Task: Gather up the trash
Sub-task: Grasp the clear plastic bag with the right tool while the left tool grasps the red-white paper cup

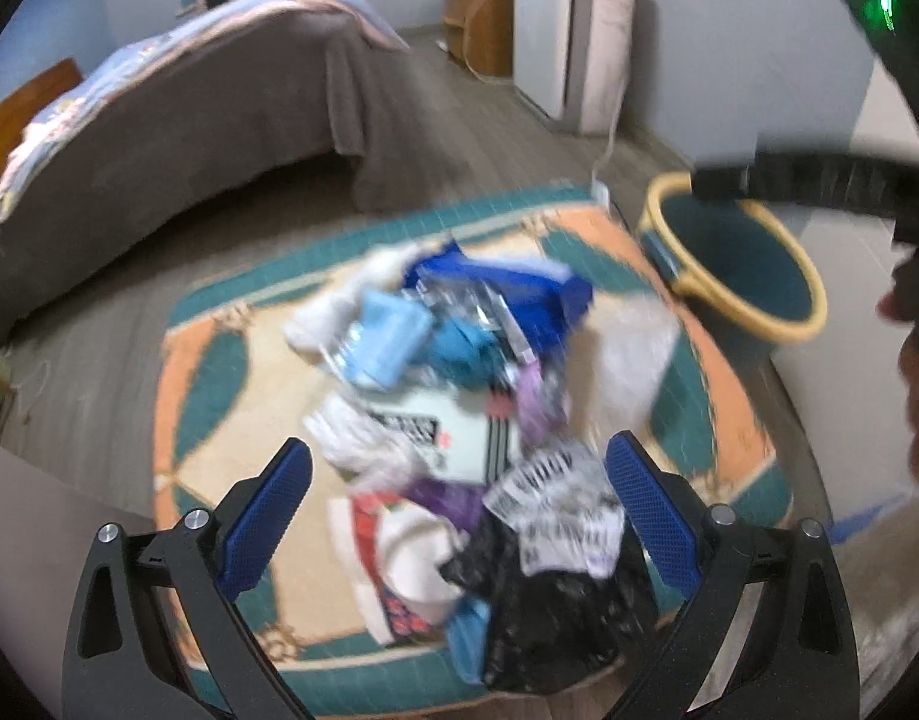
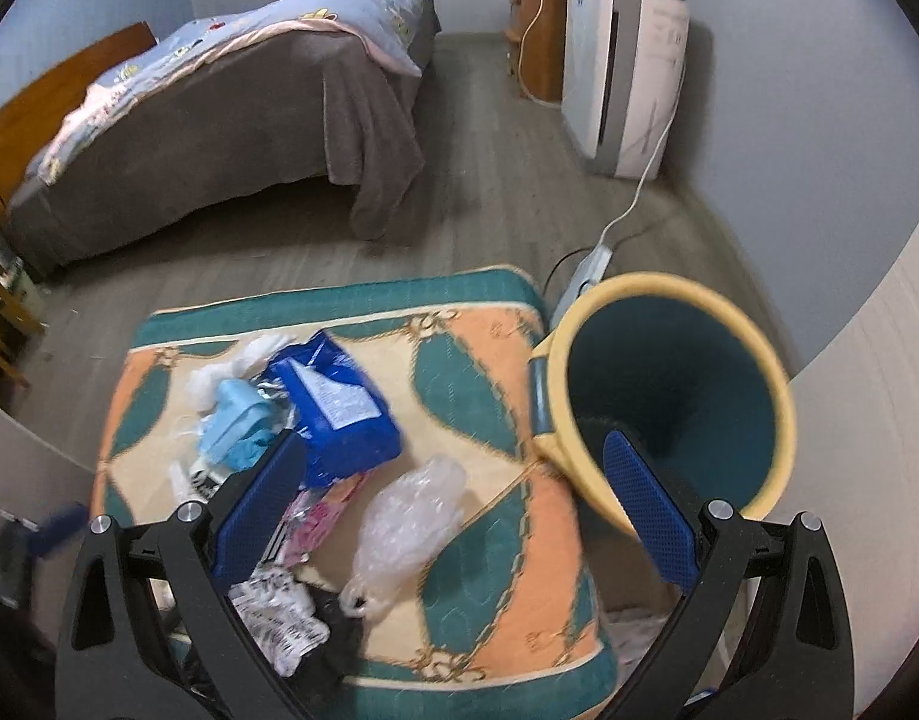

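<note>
We see left gripper (image 1: 456, 471): black angled arms, blue dimpled pads (image 1: 264, 519), silver screws lower frame. Right gripper (image 2: 456, 468): same build.

One rug (image 2: 477, 372), under both sets of jaws; one teal bin with a yellow rim (image 2: 669, 294), at the right jaw of the right gripper; one blue packet (image 2: 333, 402), ahead of its left jaw; one clear plastic bag (image 2: 405, 516), between its jaws; one black bag (image 1: 555, 618), between the left gripper's jaws; one bed (image 2: 219, 120) and one white appliance (image 2: 621, 60), far ahead
</note>
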